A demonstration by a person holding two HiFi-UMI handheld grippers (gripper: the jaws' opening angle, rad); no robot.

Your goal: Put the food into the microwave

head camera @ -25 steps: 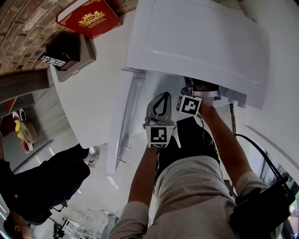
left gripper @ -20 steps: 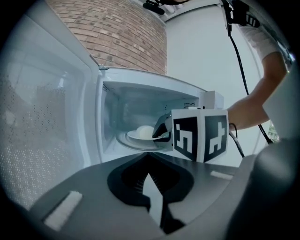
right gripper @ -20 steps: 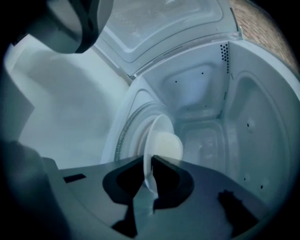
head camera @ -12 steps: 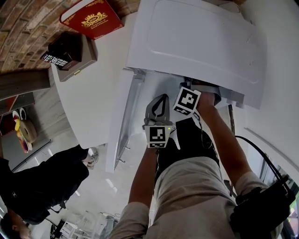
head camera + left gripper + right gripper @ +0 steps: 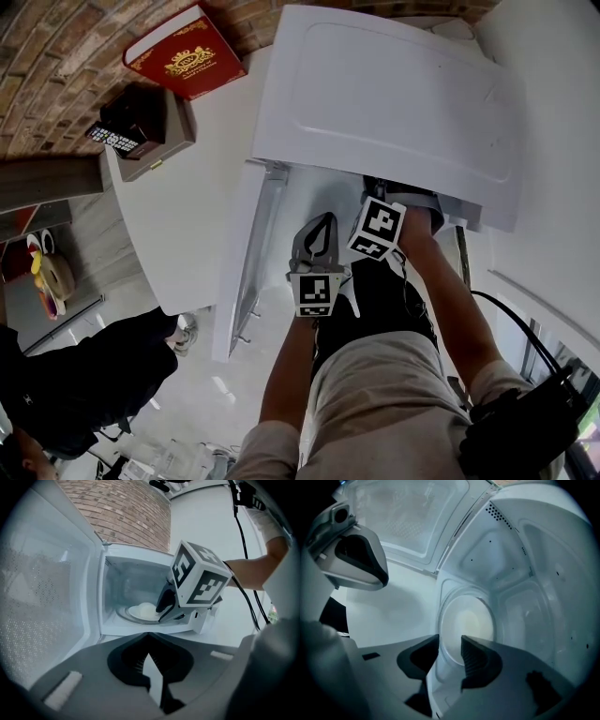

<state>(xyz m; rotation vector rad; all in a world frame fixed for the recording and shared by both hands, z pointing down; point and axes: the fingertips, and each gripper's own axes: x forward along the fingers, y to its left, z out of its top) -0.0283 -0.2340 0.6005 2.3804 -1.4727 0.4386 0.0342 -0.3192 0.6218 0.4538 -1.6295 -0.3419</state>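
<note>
Head view: white microwave [image 5: 394,103] on a white tabletop [image 5: 178,216], its door [image 5: 246,267] swung open. The right gripper [image 5: 401,194] reaches into the cavity under the top panel, so its fingers are hidden here. The left gripper [image 5: 324,221] is held just outside the opening, beside the right one. A red book [image 5: 185,39] and a black device [image 5: 129,117] lie further off on the tabletop.

Left gripper view: left fingers together with nothing between them, pointed at the open cavity. A white plate [image 5: 135,614] sits on the turntable inside, carrying the pale food [image 5: 149,607]. The right gripper's dark fingers [image 5: 165,603] are just over the plate's near edge. I cannot tell whether they touch it.

Right gripper view: right fingers stand wide apart, having just been opening. The gap is empty, with the plate and food lying beyond it on the microwave floor.
</note>
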